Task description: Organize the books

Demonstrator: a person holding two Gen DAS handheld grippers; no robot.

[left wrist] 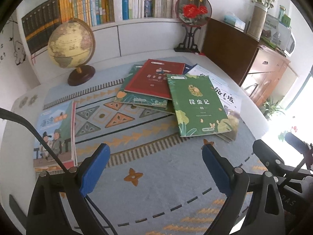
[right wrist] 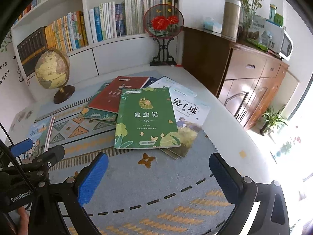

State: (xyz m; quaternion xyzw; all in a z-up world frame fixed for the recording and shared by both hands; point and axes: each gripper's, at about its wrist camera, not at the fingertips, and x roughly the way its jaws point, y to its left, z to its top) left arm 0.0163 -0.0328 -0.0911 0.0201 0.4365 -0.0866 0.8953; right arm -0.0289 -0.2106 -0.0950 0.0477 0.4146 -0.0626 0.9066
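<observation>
A loose heap of thin books lies on the patterned cloth. On top is a green book (left wrist: 197,105) (right wrist: 145,118) with a frog on its cover, overlapping a red book (left wrist: 156,77) (right wrist: 117,94) and a white book (left wrist: 227,98) (right wrist: 185,109). A separate small stack topped by a cartoon-cover book (left wrist: 53,135) (right wrist: 39,135) lies at the left. My left gripper (left wrist: 154,156) hovers open over bare cloth, short of the heap, nothing between its blue pads. My right gripper (right wrist: 158,166) is open too, just before the green book's near edge, holding nothing.
A globe (left wrist: 71,45) (right wrist: 51,69) stands at the back left, a round fan on a black stand (left wrist: 192,9) (right wrist: 163,22) at the back. Filled bookshelves (left wrist: 137,2) line the rear wall. A brown cabinet (left wrist: 234,52) (right wrist: 244,78) borders the table's right side.
</observation>
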